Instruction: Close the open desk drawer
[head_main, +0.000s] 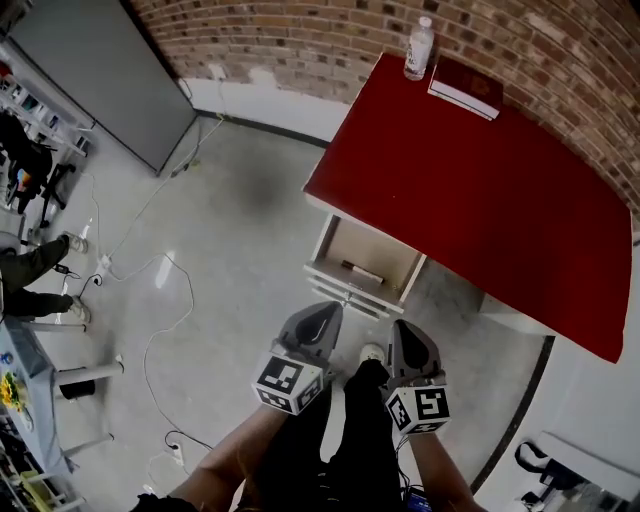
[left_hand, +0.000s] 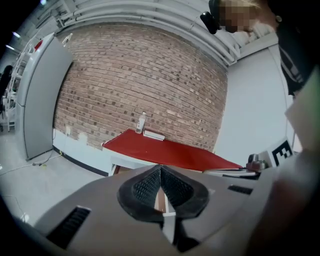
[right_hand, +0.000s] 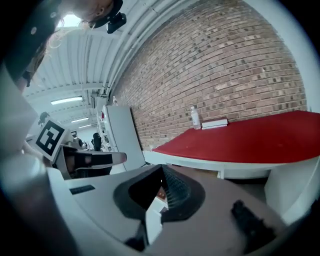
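Two hand-held grippers (head_main: 328, 310) (head_main: 403, 327), one desk (head_main: 480, 190), one open drawer (head_main: 326, 243), one bottle (head_main: 419, 48), one book (head_main: 466, 88).

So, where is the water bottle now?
Head view: the water bottle stands at the far corner of the red desk, by the brick wall, left of the book.

The drawer (head_main: 365, 262) juts out before the desk (head_main: 480, 190), whose far corner bears bottle (head_main: 419, 48) and book (head_main: 466, 87).

approach: bare floor (head_main: 240, 230) before open drawer (head_main: 350, 288) front, free | left: cables (head_main: 189, 296) on floor, well apart | bottle (head_main: 420, 48), book (head_main: 466, 87): far back on surface (head_main: 480, 190)
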